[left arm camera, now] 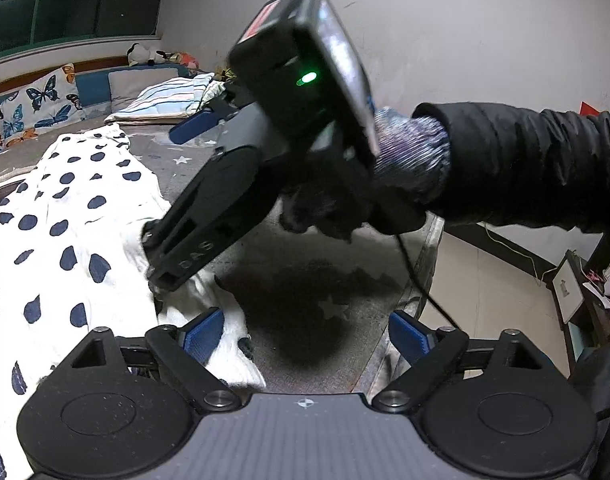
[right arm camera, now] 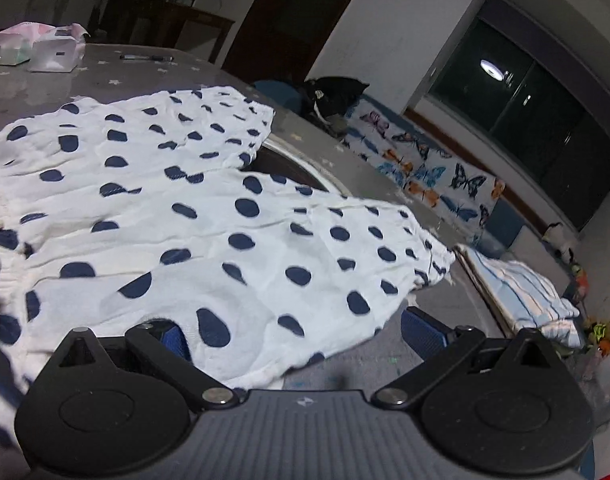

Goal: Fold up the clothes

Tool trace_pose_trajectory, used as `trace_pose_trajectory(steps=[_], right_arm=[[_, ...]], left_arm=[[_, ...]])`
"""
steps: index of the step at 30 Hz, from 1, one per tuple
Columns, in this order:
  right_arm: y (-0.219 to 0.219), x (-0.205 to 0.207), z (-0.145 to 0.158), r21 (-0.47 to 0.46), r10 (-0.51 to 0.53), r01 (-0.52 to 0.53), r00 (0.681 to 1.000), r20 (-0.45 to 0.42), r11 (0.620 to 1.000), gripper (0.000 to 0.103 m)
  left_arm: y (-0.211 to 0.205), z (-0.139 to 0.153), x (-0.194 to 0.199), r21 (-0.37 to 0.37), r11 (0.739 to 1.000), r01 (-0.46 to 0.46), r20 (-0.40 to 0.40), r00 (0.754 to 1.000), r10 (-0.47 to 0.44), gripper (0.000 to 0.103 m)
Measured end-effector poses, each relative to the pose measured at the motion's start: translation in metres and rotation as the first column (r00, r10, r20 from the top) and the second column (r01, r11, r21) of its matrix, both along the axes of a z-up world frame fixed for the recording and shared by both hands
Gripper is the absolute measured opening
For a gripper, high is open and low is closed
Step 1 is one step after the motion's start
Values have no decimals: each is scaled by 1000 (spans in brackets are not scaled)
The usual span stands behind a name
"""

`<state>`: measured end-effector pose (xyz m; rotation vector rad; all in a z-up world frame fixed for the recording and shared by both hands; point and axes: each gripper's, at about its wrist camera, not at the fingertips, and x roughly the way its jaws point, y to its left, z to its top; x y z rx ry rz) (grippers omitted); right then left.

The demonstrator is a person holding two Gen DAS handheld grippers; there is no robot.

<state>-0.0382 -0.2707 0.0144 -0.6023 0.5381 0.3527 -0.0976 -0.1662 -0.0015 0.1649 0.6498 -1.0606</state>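
1. Left gripper [left arm camera: 305,336], bottom of the left wrist view: jaws spread wide, nothing between them but bare grey star-print tabletop [left arm camera: 325,248]. Its left blue pad [left arm camera: 203,334] sits over the white hem of the spotted garment [left arm camera: 65,216]; contact not confirmable from this angle.
2. Right gripper [right arm camera: 293,332], bottom of the right wrist view: jaws also spread. The garment's near edge lies between them, over the left pad; no pinch visible.
3. In the left wrist view the right gripper enters from upper right, held by a gloved hand [left arm camera: 409,160], and points down-left with one fingertip on the garment edge at centre-left.
4. Garment: white with navy dots, lies flat on the table; in the right wrist view its long axis runs from lower left toward right of centre, two leg-like lobes pointing away.
5. Judgement: cloth lies left of both tools; the right gripper is nearer the edge, so it likely takes the first pinch.
6. Far: butterfly cushion [right arm camera: 437,176], dark window.
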Motion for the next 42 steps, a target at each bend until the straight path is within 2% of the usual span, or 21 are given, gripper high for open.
trace_pose_trajectory(steps=[10, 13, 17, 20, 24, 27, 31, 32, 35, 37, 39, 42], right_arm=[[-15, -19, 7, 46, 13, -9, 996, -86, 999, 103], [-18, -22, 10, 90, 28, -17, 992, -124, 996, 103], [-14, -20, 5, 78, 54, -43, 988, -146, 996, 103], [-13, -9, 4, 124, 65, -44, 984, -164, 991, 103], [-3, 3, -2, 108, 67, -56, 993, -96, 993, 103], [3, 4, -4, 90, 118, -113, 992, -54, 989, 103], [6, 4, -2, 75, 201, -196, 977, -66, 978, 103], [7, 5, -2, 61, 197, -193, 979, -57, 979, 103], [13, 9, -7, -22, 129, -128, 990, 56, 992, 103], [16, 9, -12, -40, 106, -102, 989, 103, 994, 103], [18, 8, -14, -39, 98, -94, 987, 123, 995, 103], [14, 6, -9, -15, 112, -111, 989, 91, 994, 103]], left_arm=[[0, 1, 0, -2, 1000, -7, -5, 1000, 7, 96], [0, 0, 0, 2, 1000, -8, -3, 1000, 8, 96], [-1, 0, -1, 4, 1000, -7, 0, 1000, 7, 97], [-1, 0, -1, 5, 1000, -7, 1, 1000, 7, 97], [-1, 0, -2, 7, 1000, -6, 2, 1000, 6, 97], [-1, 0, -2, 4, 1000, -6, 1, 1000, 6, 97], [-1, 0, -2, 3, 1000, -3, -1, 1000, 3, 96], [-1, 0, -2, 2, 1000, -3, -1, 1000, 3, 96], [-1, -1, -2, 3, 1000, -5, -1, 1000, 5, 96], [-2, -1, -3, 5, 1000, -5, 2, 1000, 5, 96], [-2, -1, -3, 7, 1000, -3, 4, 1000, 3, 96], [-2, -1, -3, 6, 1000, -1, 4, 1000, 1, 96]])
